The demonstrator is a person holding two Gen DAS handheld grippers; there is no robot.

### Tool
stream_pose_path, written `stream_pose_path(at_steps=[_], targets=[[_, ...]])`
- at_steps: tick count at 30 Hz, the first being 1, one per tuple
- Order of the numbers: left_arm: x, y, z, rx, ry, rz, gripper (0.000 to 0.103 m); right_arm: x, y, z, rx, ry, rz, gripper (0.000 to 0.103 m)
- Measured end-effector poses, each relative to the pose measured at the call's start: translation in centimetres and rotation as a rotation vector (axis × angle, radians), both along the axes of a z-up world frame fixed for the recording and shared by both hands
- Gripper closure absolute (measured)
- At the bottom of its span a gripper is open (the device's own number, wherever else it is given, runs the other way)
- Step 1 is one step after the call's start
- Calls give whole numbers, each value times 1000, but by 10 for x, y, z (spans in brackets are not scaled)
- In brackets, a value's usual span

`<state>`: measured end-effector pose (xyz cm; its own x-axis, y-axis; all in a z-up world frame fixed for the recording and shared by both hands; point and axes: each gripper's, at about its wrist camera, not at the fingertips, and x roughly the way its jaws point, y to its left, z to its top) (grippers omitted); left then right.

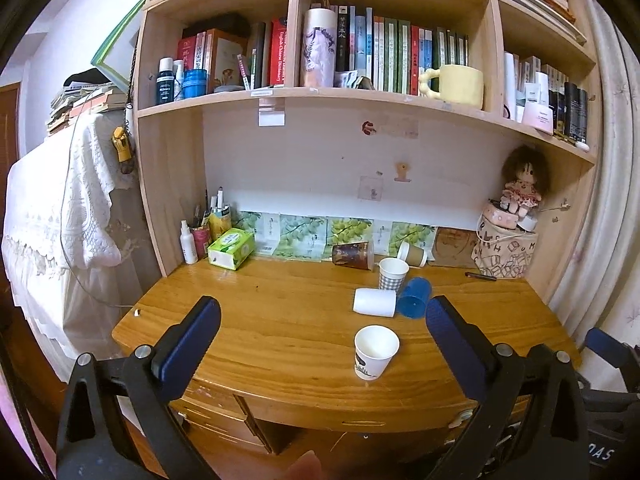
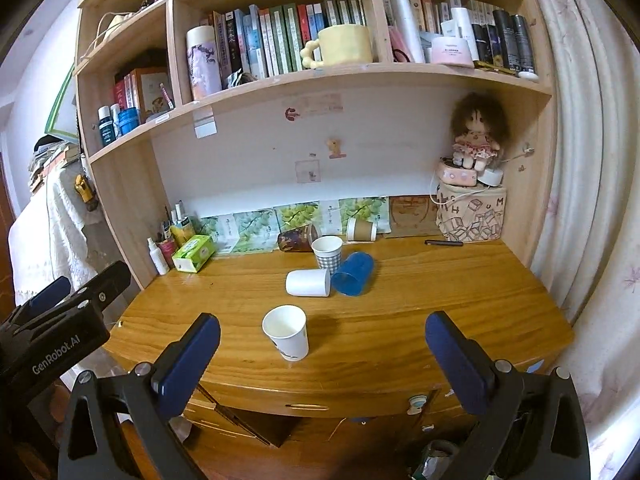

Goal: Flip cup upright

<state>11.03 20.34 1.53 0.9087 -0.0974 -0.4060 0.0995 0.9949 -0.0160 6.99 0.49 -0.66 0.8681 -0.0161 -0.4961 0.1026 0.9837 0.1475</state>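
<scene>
Several cups are on the wooden desk (image 1: 280,320) (image 2: 440,300). A white printed paper cup (image 1: 375,351) (image 2: 287,331) stands upright near the front. A plain white cup (image 1: 374,301) (image 2: 308,282) and a blue plastic cup (image 1: 416,297) (image 2: 353,273) lie on their sides. A checked paper cup (image 1: 393,273) (image 2: 327,253) stands upright behind them. A dark patterned cup (image 1: 353,255) (image 2: 298,238) and a brown-sleeved cup (image 1: 413,254) (image 2: 361,229) lie on their sides at the back. My left gripper (image 1: 322,336) and right gripper (image 2: 322,344) are open and empty, held before the desk's front edge.
A green tissue box (image 1: 231,248) (image 2: 193,253), a spray bottle (image 1: 188,242) and pen holders stand at the back left. A patterned box with a doll (image 1: 505,252) (image 2: 472,212) stands at the back right, a pen (image 2: 443,243) beside it. Bookshelves hang above. A curtain is at the right.
</scene>
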Motion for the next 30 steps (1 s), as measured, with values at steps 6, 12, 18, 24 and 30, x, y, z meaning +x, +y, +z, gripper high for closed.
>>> stream_pose_path(at_steps=[6,12,18,24,30], targets=[[1,-3,0,4,3,-13,0,2,-1,-4,9,20,8,0],[0,-8,1,15,-2,-24,0,4,-3,-5,16,31,1,0],[0,-9,1,18,-3,-24,0,7,-6,-7,30,41,-1,0],[1,-11,2,21,-4,-27,0,8,-7,-7,32,45,5,0],[1,-13,2,23,-3,-28,0,11,-10,-12,37,61,19,0]])
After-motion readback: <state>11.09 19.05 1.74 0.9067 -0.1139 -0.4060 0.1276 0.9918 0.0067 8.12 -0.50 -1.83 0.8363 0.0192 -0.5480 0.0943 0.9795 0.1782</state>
